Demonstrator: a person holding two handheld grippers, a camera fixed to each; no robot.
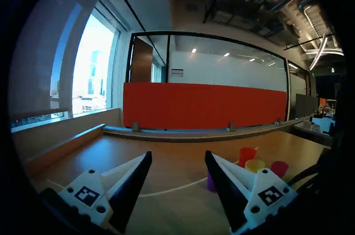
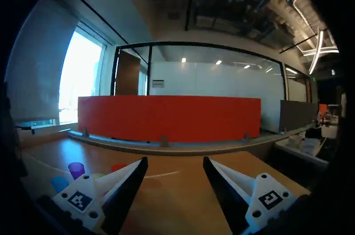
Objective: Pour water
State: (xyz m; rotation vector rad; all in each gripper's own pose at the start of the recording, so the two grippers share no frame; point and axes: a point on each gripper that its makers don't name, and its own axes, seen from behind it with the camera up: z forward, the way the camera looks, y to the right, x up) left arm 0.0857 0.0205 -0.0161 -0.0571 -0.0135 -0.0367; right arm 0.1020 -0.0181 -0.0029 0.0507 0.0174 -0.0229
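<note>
Cups, left gripper view: an orange cup (image 1: 246, 154), a yellow cup (image 1: 254, 165) and a pink cup (image 1: 279, 168) are standing close together on the table, to the right of the right-hand finger; a purple cup (image 1: 210, 183) is peeking out from behind that same finger (most of it is hidden).
Cups, right gripper view: a purple cup (image 2: 76, 169) and a blue cup (image 2: 59, 183) are standing at the far left of the table, and a red cup (image 2: 118, 167) is showing just above the left-hand finger, partly covered by it.
Left gripper (image 1: 178, 154): its two fingers are standing wide apart with nothing between them, and it is hovering above the table, pointing at bare wood left of the cup group.
Right gripper (image 2: 175, 159): its fingers are also spread wide and gripping nothing, aiming at bare wood, with the cups well off to its left.
Table (image 1: 133, 148): a wooden top is carrying a thin white line (image 1: 177, 187) that is curving across it.
Behind the table: an orange partition (image 1: 204, 104) is running along the far edge, with a glass wall (image 1: 222, 64) rising behind it.
Room: a bright window (image 1: 91, 73) is lighting the left side, and strip lights (image 1: 321, 51) are glowing on the open ceiling.
</note>
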